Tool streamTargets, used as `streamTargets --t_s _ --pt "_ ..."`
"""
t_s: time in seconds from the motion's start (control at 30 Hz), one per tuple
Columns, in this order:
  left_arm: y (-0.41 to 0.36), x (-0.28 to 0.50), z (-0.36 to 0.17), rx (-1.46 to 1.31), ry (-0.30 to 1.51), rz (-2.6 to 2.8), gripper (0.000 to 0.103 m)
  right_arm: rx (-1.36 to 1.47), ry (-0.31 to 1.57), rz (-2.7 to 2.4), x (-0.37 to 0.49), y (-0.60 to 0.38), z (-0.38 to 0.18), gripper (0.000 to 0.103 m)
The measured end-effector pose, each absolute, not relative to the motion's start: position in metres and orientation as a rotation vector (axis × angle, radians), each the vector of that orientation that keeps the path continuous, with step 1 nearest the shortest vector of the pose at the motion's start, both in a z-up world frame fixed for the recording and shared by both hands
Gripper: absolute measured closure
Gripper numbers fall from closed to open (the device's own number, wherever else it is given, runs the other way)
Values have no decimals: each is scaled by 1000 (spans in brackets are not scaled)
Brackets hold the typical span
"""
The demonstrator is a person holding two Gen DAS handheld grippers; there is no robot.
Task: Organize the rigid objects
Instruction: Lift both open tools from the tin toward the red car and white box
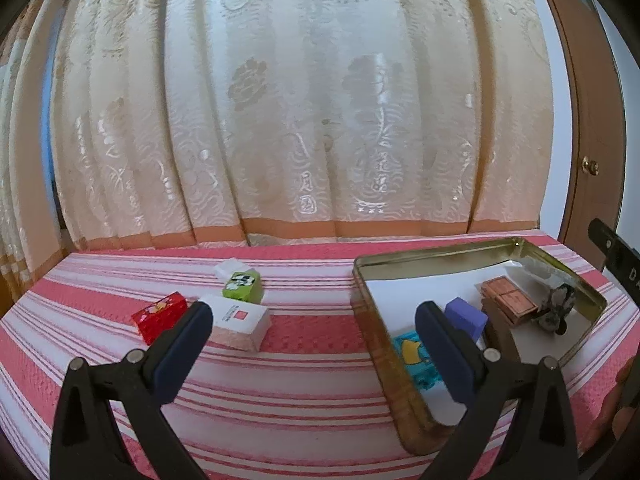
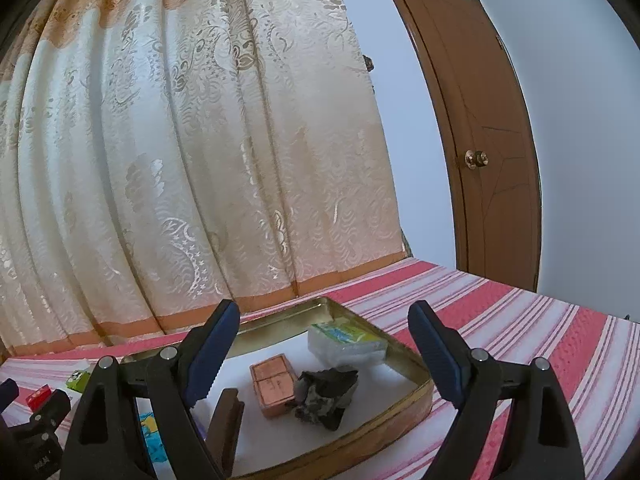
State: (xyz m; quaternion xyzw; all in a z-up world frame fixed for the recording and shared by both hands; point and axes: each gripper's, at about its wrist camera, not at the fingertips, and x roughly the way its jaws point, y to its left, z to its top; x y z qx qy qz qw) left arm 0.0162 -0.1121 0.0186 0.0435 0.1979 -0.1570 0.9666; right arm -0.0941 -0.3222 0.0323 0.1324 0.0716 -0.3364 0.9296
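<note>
A gold metal tin (image 1: pixel 440 258) lies on the striped cloth at the right; it also shows in the right wrist view (image 2: pixel 416 396). Inside it are a purple block (image 1: pixel 466 314), a copper box (image 1: pixel 508 300), a dark crumpled object (image 1: pixel 558 308), a cyan box (image 1: pixel 414 356) and a clear pack with a green label (image 2: pixel 346 340). Left of the tin lie a red box (image 1: pixel 160 316), a white box (image 1: pixel 240 322) and a green box (image 1: pixel 242 286). My left gripper (image 1: pixel 314 320) is open and empty between the white box and the tin. My right gripper (image 2: pixel 324 330) is open and empty over the tin.
A red and white striped cloth (image 1: pixel 304 392) covers the surface. A cream patterned curtain (image 1: pixel 304 120) hangs behind it. A brown door (image 2: pixel 492 160) with a brass knob stands at the right. A dark brown upright piece (image 2: pixel 226 420) stands in the tin near my right gripper.
</note>
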Motion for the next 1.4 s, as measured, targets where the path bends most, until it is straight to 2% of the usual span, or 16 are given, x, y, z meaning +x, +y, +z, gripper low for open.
streamTargets --t_s 1.4 --pt "2 84 4 45 526 -154 0 275 268 -420 0 -173 27 15"
